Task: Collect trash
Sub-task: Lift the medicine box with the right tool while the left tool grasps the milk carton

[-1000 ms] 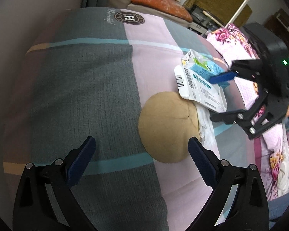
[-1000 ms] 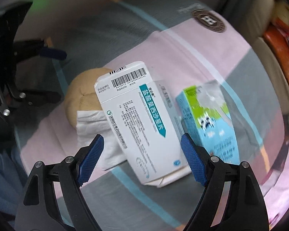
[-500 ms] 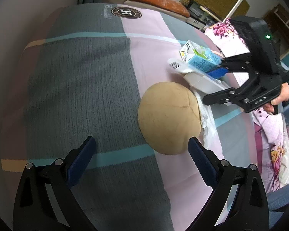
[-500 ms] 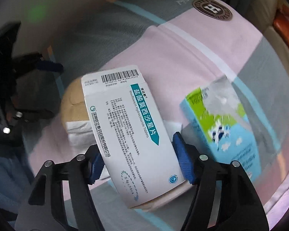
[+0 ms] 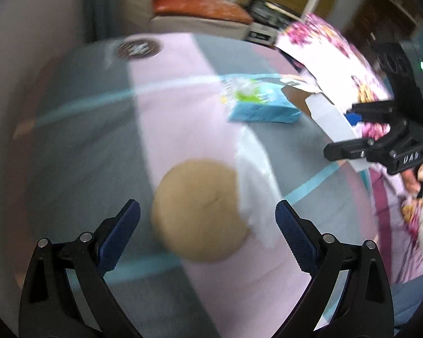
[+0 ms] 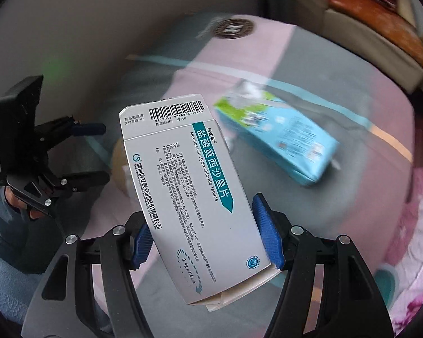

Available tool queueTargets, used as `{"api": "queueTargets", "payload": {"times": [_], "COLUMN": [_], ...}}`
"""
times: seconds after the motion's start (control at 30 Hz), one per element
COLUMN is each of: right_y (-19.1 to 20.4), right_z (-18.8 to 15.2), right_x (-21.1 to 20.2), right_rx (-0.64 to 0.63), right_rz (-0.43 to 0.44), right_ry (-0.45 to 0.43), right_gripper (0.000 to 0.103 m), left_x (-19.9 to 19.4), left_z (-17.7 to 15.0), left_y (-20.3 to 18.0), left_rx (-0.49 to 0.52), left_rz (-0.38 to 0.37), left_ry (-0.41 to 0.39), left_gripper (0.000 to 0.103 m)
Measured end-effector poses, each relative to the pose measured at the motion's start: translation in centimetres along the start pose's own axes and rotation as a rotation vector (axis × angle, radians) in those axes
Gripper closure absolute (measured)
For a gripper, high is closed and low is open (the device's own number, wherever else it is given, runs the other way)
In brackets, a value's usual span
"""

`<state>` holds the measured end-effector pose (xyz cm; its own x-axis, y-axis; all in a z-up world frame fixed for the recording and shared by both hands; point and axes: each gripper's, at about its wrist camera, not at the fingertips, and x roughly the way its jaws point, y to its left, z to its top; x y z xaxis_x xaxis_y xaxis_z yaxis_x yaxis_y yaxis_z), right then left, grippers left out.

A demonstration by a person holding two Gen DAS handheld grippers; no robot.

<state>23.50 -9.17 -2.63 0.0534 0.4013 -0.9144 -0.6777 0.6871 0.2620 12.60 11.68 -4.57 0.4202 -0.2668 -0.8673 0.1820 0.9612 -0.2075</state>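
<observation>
My right gripper (image 6: 208,239) is shut on a white medicine box (image 6: 189,191) with a barcode and teal arrow, lifted off the striped bedspread (image 6: 338,211). The same box (image 5: 335,129) shows edge-on in the right gripper (image 5: 349,132) at the right of the left wrist view. A blue and green milk carton (image 6: 279,138) lies on its side on the bed, also seen as the carton (image 5: 262,104). My left gripper (image 5: 208,236) hangs open above a round tan bun (image 5: 197,211), next to a white tissue (image 5: 256,183). The left gripper (image 6: 90,155) appears at left.
The bed has grey, pink and teal stripes with a round logo (image 5: 138,48). A floral quilt (image 5: 332,45) lies at the right. An orange cushion (image 5: 200,8) and furniture stand beyond the bed's far end. A hand (image 5: 420,171) holds the right gripper.
The right gripper closed on the medicine box and lifted it off the bed, away from the carton. The left gripper shifted so the bun now lies between its fingers.
</observation>
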Motion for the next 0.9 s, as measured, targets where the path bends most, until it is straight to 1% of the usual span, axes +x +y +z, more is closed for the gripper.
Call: {"api": "queueTargets", "payload": {"times": [0.07,0.17,0.33,0.47,0.57,0.67,0.77,0.8,0.83,0.87,0.9], "right_y": [-1.2,-3.0,-5.8,-8.0,-9.5,-10.9,-12.0,-12.1,-12.3,-12.4,-12.4], "right_z": [-0.4,0.0,-0.6,-1.1,-1.5,-2.0,-2.5,-2.7,-2.9,-3.1,-3.3], "right_x": [-1.1,-2.1,-2.9,-2.6,-2.6,-2.5,-2.4,-2.3,-2.3,-2.2,-2.2], "right_rx": [0.009,0.017,0.058,0.101,0.129,0.16,0.2,0.21,0.221,0.234,0.247], "right_rz": [-0.029,-0.063,-0.096,-0.097,-0.091,-0.084,-0.074,-0.072,-0.071,-0.073,-0.076], "right_ry": [0.01,0.032,0.044,0.045,0.046,0.041,0.026,0.022,0.018,0.013,0.009], "right_gripper": [0.041,0.041,0.041,0.041,0.041,0.041,0.041,0.041,0.041,0.041,0.041], "left_x": [0.7,2.1,4.5,7.0,9.0,10.9,12.5,13.0,13.4,13.7,13.6], "left_z": [1.7,4.5,8.6,11.1,12.1,12.6,13.0,13.0,13.1,13.1,13.1], "left_y": [-1.4,-3.3,-6.1,-7.8,-8.7,-9.3,-9.2,-9.0,-8.9,-8.8,-8.7], "left_rx": [0.098,0.254,0.456,0.565,0.638,0.669,0.651,0.636,0.614,0.597,0.582], "left_rz": [0.022,0.057,0.05,0.028,0.023,0.027,0.013,0.014,0.017,0.029,0.039], "left_ry": [0.013,0.045,0.072,0.104,0.141,0.195,0.226,0.234,0.242,0.244,0.231], "left_gripper": [0.007,0.007,0.007,0.007,0.007,0.007,0.007,0.009,0.014,0.018,0.021]}}
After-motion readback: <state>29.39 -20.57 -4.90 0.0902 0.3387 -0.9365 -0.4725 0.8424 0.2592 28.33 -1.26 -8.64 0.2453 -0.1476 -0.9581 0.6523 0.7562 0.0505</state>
